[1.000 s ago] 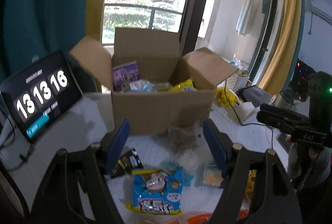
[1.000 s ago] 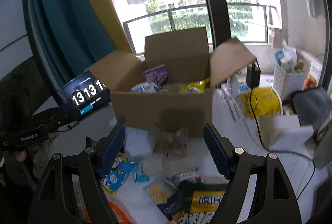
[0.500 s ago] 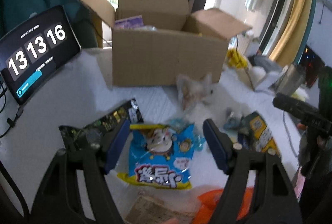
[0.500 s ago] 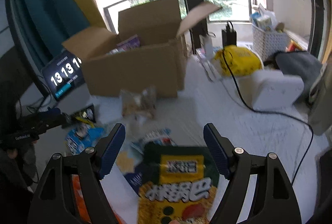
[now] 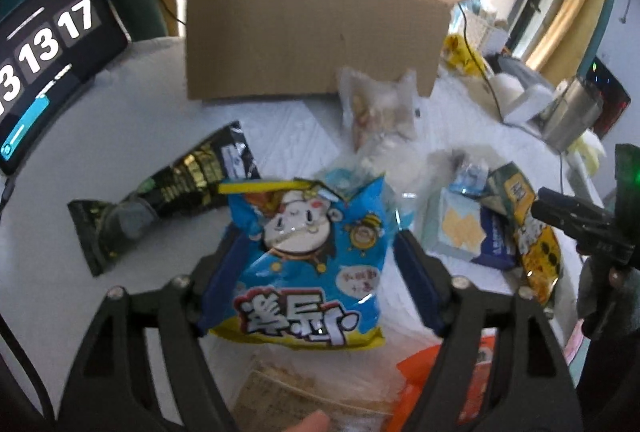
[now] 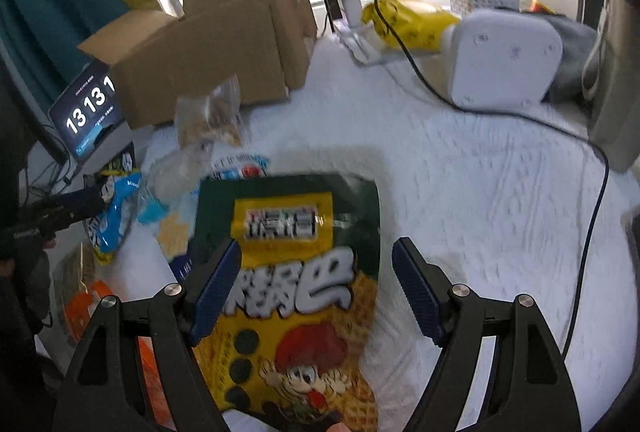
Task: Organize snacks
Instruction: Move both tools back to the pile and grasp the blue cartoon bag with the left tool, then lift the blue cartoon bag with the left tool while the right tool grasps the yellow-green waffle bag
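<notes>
Okay, quick pass on what you've got.
Left claw point(image 5: 316, 264): your fingers stand apart, nothing clamped.
Blue snack bag point(image 5: 308, 264): lies flat on the worktop point(image 5: 120, 104) right between your left fingers, filling the gap edge to edge; its yellow top seal points toward the box.
Right claw point(image 6: 316, 284): apart too, holding nothing.
Green-yellow snack bag point(image 6: 296, 272): flat on the white cloth, between your right fingers but off-centre; your left finger overlaps its edge, your right finger point(image 6: 416, 292) sits just off its other edge.
Cardboard box point(image 5: 312, 20): flaps open, beyond both claws at the far side of the worktop.
Clear snack pouch point(image 5: 376, 108): propped against the box front.
Black-gold packet point(image 5: 160, 200): lying just left of the blue bag.
Loose packs: small heap between the two bags, blurred.
Tablet clock point(image 5: 44, 56): far left, leaning, reads 13 13 17.
White device point(image 6: 504, 60): right side, black cable point(image 6: 592, 216) trailing across the cloth.
</notes>
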Available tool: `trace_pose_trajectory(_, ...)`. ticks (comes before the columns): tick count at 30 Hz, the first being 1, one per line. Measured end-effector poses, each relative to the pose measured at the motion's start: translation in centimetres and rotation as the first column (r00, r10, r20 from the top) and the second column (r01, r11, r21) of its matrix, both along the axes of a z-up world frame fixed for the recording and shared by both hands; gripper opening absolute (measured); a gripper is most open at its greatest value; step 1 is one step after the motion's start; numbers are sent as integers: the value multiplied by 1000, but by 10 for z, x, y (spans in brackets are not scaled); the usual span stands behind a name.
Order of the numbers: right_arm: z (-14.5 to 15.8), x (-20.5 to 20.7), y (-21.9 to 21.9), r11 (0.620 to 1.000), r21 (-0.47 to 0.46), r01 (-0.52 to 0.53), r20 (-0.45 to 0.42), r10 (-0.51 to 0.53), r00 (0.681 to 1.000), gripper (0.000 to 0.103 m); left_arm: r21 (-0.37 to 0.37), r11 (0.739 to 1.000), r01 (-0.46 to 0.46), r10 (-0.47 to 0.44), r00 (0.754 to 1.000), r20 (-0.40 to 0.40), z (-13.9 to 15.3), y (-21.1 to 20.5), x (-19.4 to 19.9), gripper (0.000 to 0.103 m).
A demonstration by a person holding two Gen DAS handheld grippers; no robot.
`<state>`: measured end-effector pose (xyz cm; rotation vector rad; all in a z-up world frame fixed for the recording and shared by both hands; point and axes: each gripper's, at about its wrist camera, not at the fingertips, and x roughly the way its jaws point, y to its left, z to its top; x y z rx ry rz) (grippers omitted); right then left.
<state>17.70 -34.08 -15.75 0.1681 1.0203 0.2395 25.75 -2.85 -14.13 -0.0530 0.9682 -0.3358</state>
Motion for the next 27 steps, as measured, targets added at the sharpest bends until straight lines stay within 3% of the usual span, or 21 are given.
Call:
trace_pose_trajectory(4, -10, -6, 4, 1000, 22, -19, -27, 20, 999, 81, 55, 998, 40, -40, 999, -14, -5, -10, 3, 92)
trace_pose_trajectory(8, -11, -8, 11, 999, 18, -42, -26, 42, 999, 81, 103, 995, -11, 15, 999, -38, -8, -3, 10, 92)
trace_pose_trajectory(14, -12, -8, 12, 999, 20, -49, -14, 49, 999, 81, 118, 993, -28, 32, 999, -35, -6, 6, 6, 92)
trace_pose_trajectory(18, -13, -10, 12, 999, 16, -48, -5, 48, 999, 81, 70, 997, -31, 34, 998, -45, -7, 12, 5, 93)
trace_pose_trajectory(19, -13, -10, 12, 999, 18, -47, 1, 47, 999, 81, 63, 997, -33, 36, 998, -51, -11, 15, 8, 99)
trace_pose_trajectory(21, -14, -10, 13, 999, 19, -39, 9, 39, 999, 81, 47, 998, -30, 36, 989, -144, -28, 18, 15, 100)
trace_pose_trajectory(22, -14, -11, 14, 999, 13, -39, 12, 39, 999, 81, 49, 999, -20, 25, 994, -106, -27, 16, 13, 102)
trace_pose_trajectory(27, -14, -12, 16, 999, 7, -40, 17, 40, 999, 76, 31, 998, -55, 59, 988, -139, -23, 20, 17, 101)
